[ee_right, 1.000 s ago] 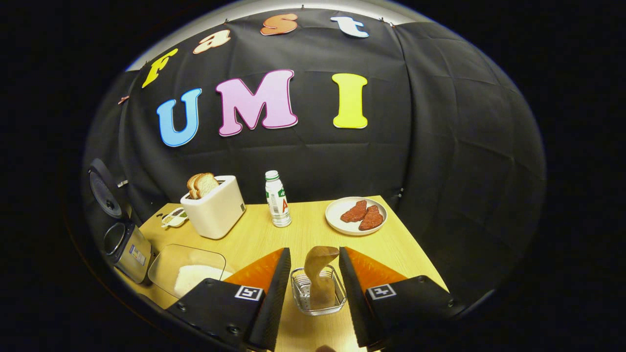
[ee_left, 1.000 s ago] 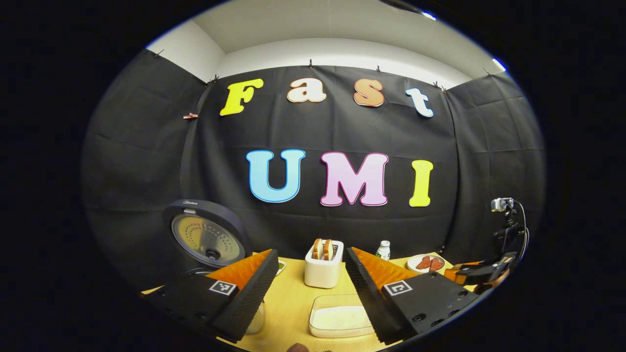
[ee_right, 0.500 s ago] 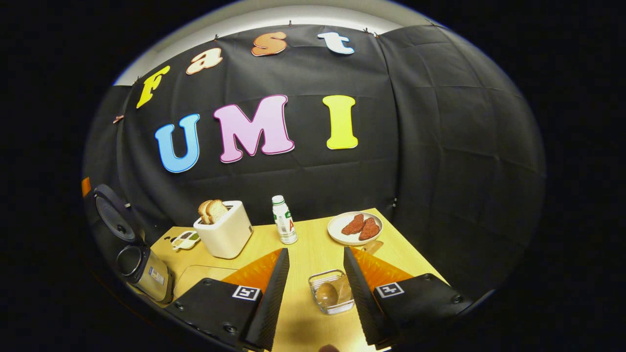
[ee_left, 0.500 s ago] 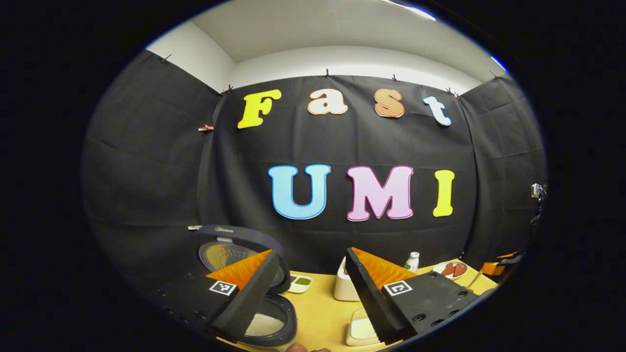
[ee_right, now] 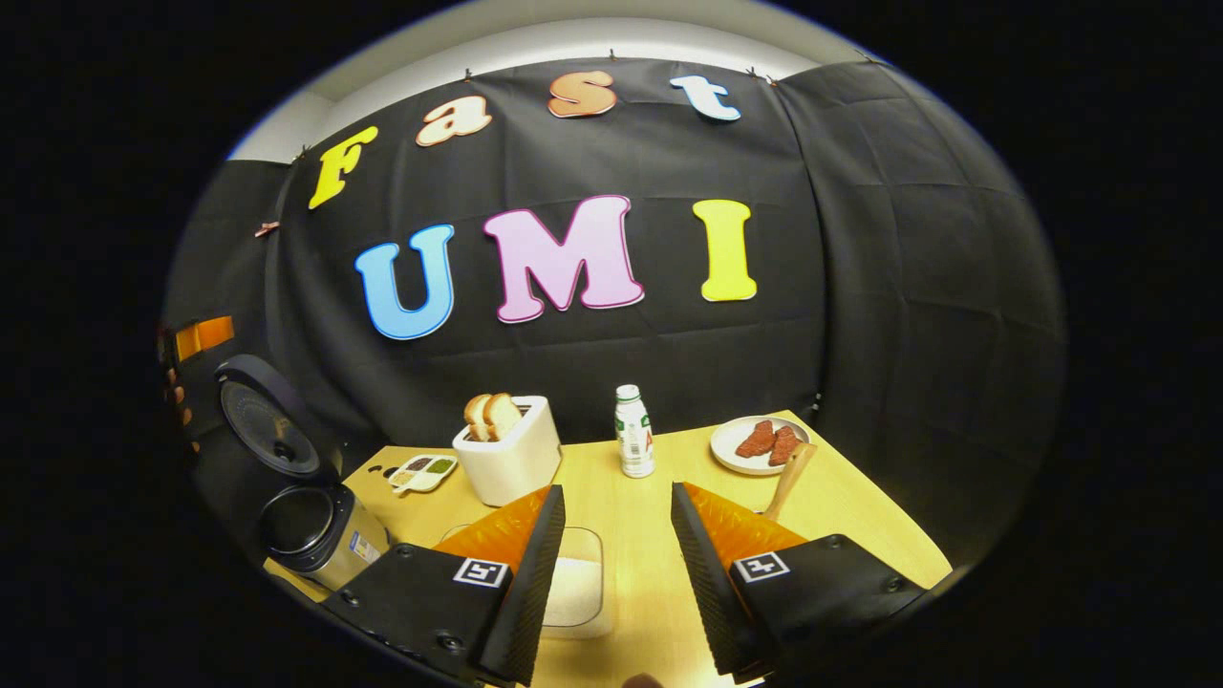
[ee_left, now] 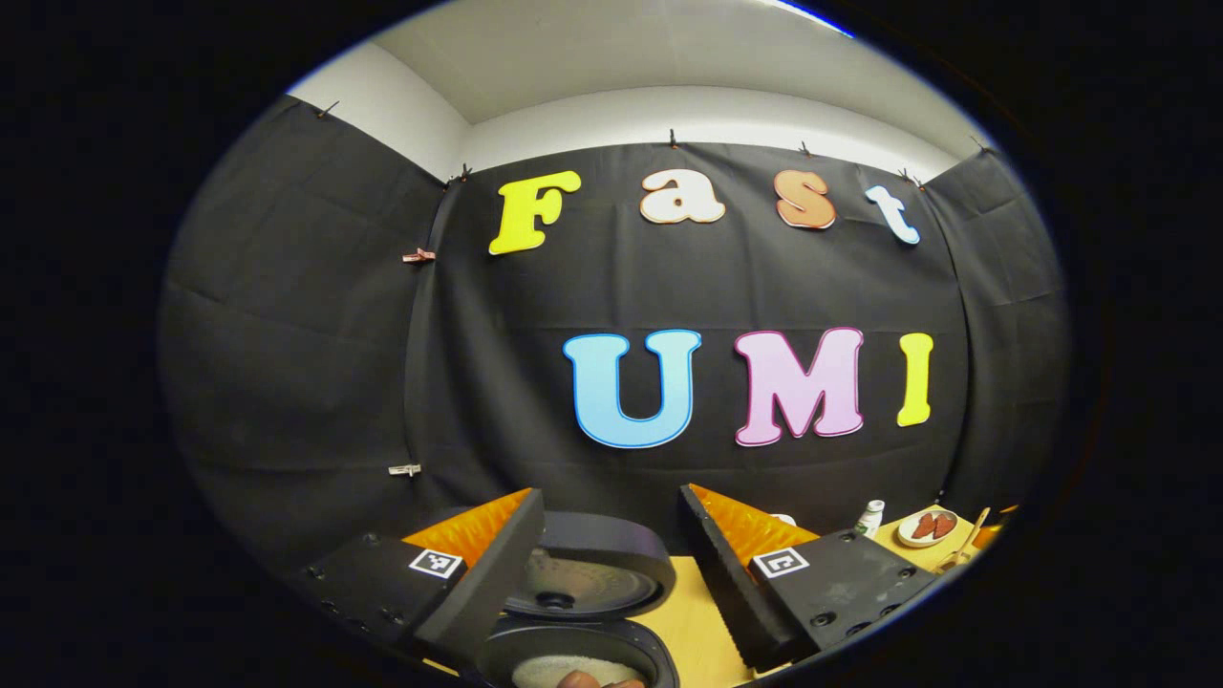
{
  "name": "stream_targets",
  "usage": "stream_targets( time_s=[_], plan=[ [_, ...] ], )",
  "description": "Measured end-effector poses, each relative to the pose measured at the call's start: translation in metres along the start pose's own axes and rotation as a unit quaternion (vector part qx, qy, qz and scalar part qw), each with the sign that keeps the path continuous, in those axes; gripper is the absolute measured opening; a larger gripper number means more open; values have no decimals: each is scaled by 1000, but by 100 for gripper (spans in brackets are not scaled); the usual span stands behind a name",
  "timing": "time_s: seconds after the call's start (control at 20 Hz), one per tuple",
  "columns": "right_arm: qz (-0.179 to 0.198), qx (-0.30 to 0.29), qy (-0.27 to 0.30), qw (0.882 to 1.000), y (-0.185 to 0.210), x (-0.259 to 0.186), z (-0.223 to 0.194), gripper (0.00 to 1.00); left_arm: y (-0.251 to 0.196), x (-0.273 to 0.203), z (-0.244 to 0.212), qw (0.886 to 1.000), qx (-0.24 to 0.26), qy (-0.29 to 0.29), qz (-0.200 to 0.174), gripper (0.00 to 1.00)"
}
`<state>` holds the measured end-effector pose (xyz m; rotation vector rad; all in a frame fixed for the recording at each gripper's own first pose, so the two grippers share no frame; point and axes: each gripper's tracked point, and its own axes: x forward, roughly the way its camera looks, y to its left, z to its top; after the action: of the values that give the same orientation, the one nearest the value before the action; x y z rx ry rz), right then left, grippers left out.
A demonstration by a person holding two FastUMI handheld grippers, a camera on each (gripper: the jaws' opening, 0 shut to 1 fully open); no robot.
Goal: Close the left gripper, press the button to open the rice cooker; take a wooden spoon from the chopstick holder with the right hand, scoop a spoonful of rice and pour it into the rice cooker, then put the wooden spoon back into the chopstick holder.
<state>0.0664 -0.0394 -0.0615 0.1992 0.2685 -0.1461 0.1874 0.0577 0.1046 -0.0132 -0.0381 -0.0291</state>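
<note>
Cooker [ee_left: 573, 612] sits at the table's [ee_right: 659, 478] left edge, lid raised, rice inside; the left gripper [ee_left: 611, 564] hovers just above it, fingers spread, empty. Right gripper [ee_right: 616, 564], also spread and empty, hovers over open tabletop beside the rice tray [ee_right: 578, 588]. Spoon [ee_right: 791, 478] handle projects behind its right finger

In the left gripper view the open rice cooker [ee_left: 573, 659] is cut off by the bottom edge, so only part of the rice inside shows. In the right gripper view the right tongs [ee_right: 616, 573] hide the lower end of the wooden spoon [ee_right: 791, 476], the chopstick holder, and half of the clear rice container [ee_right: 578, 592].
</note>
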Motion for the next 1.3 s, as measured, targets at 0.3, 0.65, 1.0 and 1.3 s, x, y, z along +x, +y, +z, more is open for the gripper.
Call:
stream_targets(
  time_s=[0.3,0.65,1.0,1.3],
  plan=[
    [23,-18,0,1000,45,5,-2,70,28,43,-10,1000,16,25,8,94],
    [39,-27,-3,999,67,2,-1,70,38,53,-36,997,26,67,17,98],
    [61,-28,-1,998,79,-4,0,70,34,13,-48,997,18,75,23,99],
    [93,-39,-1,995,94,-14,-3,70,28,-43,-79,995,18,90,30,99]
  ],
)
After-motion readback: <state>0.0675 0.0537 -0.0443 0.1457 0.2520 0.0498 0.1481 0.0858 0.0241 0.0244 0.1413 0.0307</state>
